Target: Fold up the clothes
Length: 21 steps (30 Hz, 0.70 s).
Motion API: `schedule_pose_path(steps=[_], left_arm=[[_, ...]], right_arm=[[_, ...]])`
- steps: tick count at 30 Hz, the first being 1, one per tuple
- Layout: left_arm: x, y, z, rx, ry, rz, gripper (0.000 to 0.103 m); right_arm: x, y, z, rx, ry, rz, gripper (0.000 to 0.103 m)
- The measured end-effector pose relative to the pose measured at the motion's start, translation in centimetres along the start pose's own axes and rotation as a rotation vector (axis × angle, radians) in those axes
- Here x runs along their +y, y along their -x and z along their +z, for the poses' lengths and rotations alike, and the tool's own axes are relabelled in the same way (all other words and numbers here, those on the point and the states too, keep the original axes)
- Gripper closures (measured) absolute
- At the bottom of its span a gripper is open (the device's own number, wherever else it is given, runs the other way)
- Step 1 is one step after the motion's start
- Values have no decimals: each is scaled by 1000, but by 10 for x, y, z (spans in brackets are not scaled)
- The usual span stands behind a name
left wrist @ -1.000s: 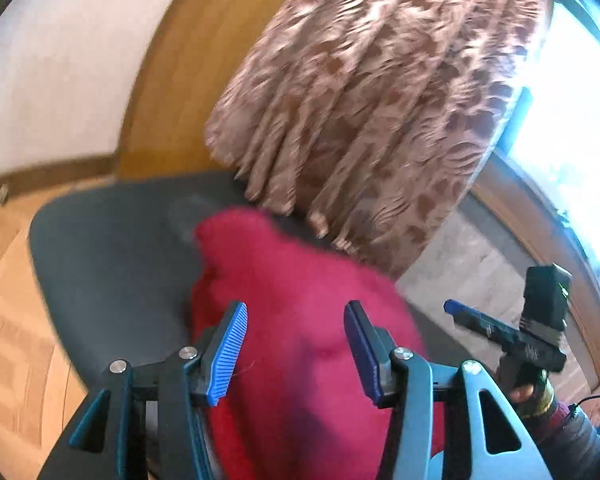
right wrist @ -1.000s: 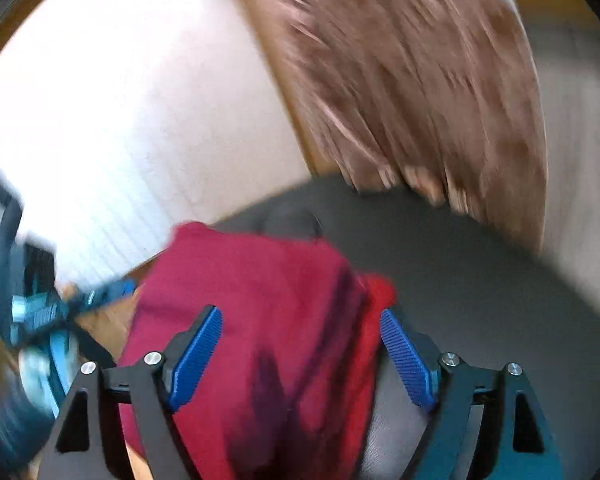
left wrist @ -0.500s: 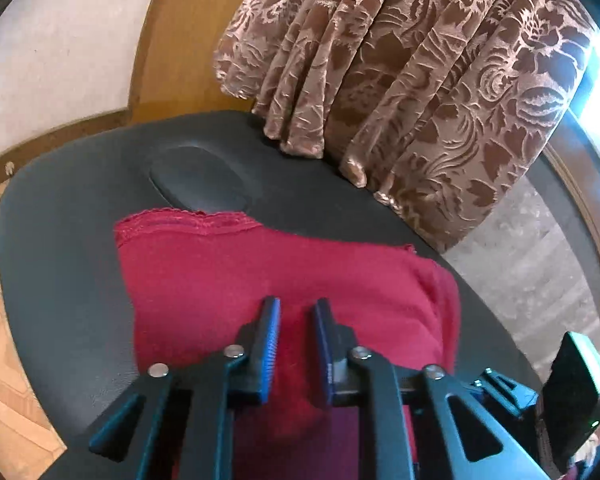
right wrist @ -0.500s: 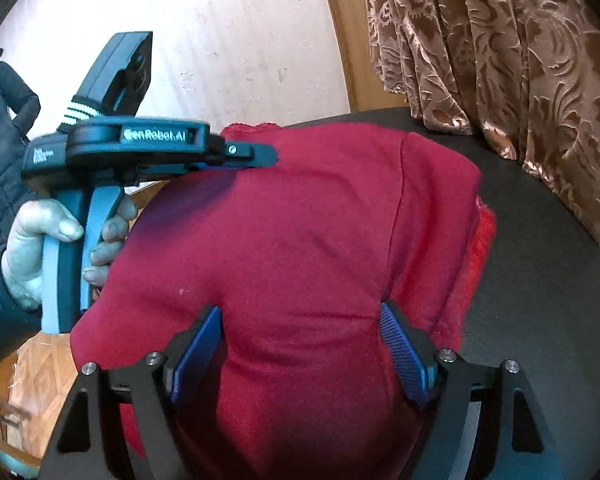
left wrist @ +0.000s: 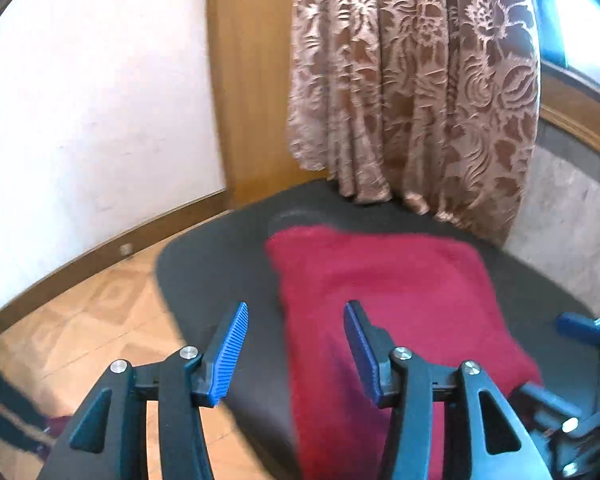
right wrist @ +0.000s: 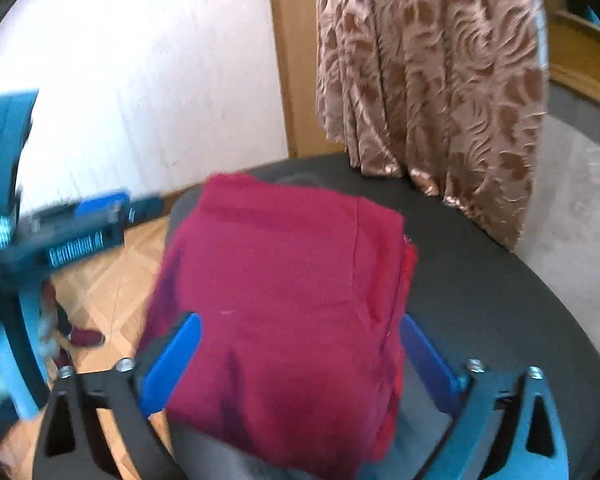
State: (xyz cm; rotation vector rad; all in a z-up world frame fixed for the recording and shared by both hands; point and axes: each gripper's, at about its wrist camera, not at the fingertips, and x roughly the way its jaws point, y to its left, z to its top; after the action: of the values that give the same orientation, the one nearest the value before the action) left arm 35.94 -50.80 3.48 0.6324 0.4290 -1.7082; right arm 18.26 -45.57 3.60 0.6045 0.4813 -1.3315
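text: none legible | labels: none | left tool [right wrist: 100,216] marking: too blurred to read

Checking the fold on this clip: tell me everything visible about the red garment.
The red garment is a soft, knit-looking crimson cloth, folded into a compact, roughly rectangular stack with layered edges showing along its right side. It lies flat on the dark round table, near the patterned curtain. Both the left gripper and right gripper are open around it, gripping nothing. Motion blur hides finer detail.

I am in a home: a patterned brown curtain [left wrist: 416,92] hangs by a wood-framed window [left wrist: 572,92], with parquet [left wrist: 100,320] below, a plain white wall [left wrist: 92,100] and a skirting board [left wrist: 100,248].
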Motion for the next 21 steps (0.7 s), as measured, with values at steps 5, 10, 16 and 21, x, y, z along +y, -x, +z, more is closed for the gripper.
schedule_pose_path(steps=[5,10,16,21], left_arm=[[14,54,-25,10,30,-21,52],[27,97,-37,-68,61,14,53],[28,117,-45,-66,56,10,55],[16,125,-53,-43,55,1,55]], right_arm=[[29,47,-9,-53,-21,-68,0],[53,65,-28,-56,2,-52,0],[72,80,-43,-50,37,-42,0],[75,89,-51,-47,37,-45,0]])
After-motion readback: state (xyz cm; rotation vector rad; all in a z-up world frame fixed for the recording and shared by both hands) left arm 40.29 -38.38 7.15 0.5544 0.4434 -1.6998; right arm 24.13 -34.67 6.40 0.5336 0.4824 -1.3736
